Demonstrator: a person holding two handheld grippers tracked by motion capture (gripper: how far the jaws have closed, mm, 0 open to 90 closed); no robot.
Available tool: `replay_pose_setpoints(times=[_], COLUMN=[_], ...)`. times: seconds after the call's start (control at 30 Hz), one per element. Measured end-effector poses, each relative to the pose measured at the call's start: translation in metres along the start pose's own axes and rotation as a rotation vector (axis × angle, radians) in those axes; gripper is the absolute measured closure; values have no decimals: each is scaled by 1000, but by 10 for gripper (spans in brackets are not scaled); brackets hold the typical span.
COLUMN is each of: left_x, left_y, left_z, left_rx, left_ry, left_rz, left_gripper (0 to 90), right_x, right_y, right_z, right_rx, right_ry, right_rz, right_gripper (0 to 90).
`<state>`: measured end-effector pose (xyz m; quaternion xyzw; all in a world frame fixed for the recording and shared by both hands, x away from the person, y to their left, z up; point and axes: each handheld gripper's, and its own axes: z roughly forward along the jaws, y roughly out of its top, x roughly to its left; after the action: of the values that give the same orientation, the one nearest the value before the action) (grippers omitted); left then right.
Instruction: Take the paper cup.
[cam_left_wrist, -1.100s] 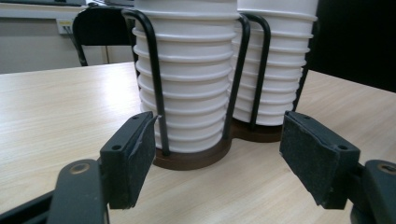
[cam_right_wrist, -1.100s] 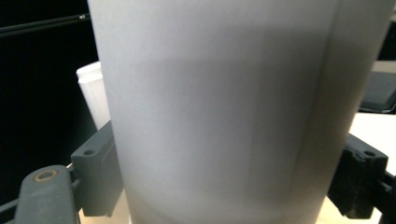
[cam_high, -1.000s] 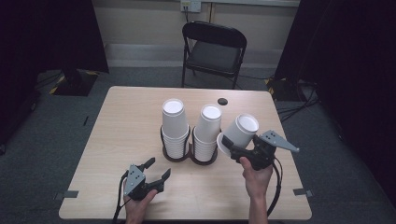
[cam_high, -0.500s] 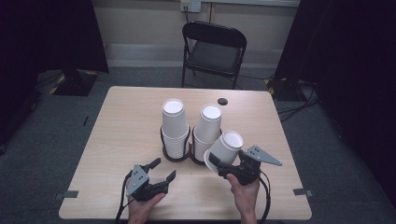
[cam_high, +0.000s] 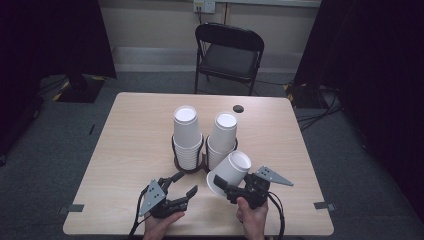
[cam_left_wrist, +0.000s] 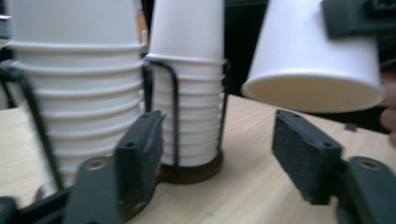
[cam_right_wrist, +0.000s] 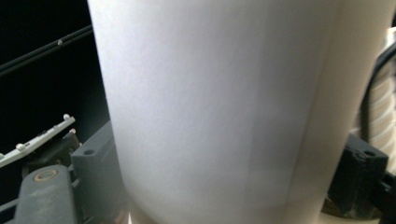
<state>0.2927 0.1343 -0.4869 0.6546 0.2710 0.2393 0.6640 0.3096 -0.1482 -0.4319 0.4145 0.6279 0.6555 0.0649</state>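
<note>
Looking down from the high view, we see the right gripper (cam_high: 226, 186) clamped on a single white paper cup (cam_high: 230, 172), which is upside down and tilted, its rim low toward the table (cam_high: 130, 135) and its base up. This cup sits just beside the right stack of cups (cam_high: 221, 137), in front of it. In the right gripper view, we see the cup's wall (cam_right_wrist: 215, 107) between the 2 black jaws, both pressing on it. The left gripper (cam_high: 181, 184) hovers near the table's front edge with its jaws apart and nothing between them; they have just been closing. From the left gripper view, we see the held cup (cam_left_wrist: 313, 56) above and beyond the right-hand jaw, clear of it. 2 stacks stand in a dark wire holder (cam_high: 176, 150); the left stack of cups (cam_high: 186, 135) is the taller.
</note>
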Motion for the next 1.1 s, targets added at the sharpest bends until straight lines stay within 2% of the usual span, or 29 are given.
replay_pose_setpoints(times=[0.07,0.17,0.27,0.4,0.63,0.7,0.87,0.9,0.97,1.0,1.07,1.1], left_x=[-3,-5,-6,-7,-13,-14,-15,-16,-16,-16,-16,-16], left_y=[0,-3,-5,-6,-5,-6,-6,-5,-5,-4,-4,-4], left_z=[2,4,6,12,18,18,22,24,24,23,22,21], left_rx=[-8,-32,-56,-113,-151,-157,-161,-139,-136,-124,-119,-109], left_ry=[-16,-29,-51,-76,-70,-48,-34,-13,-5,19,27,42], left_rz=[-5,-6,-23,-39,5,23,22,49,51,67,75,84], left_gripper=[421,448,479,501,571,572,591,590,592,642,711,747], right_x=[4,9,12,16,20,20,21,23,24,23,22,21], right_y=[-3,-10,-15,-17,-17,-18,-19,-20,-20,-20,-20,-21], right_z=[4,9,15,20,22,23,26,29,30,31,32,35], right_rx=[2,-6,12,33,42,45,69,80,90,114,124,146], right_ry=[17,36,59,78,103,111,127,130,120,126,136,146], right_rz=[10,23,39,48,58,62,81,79,73,83,98,119], right_gripper=[145,145,145,145,145,145,145,145,145,144,142,136])
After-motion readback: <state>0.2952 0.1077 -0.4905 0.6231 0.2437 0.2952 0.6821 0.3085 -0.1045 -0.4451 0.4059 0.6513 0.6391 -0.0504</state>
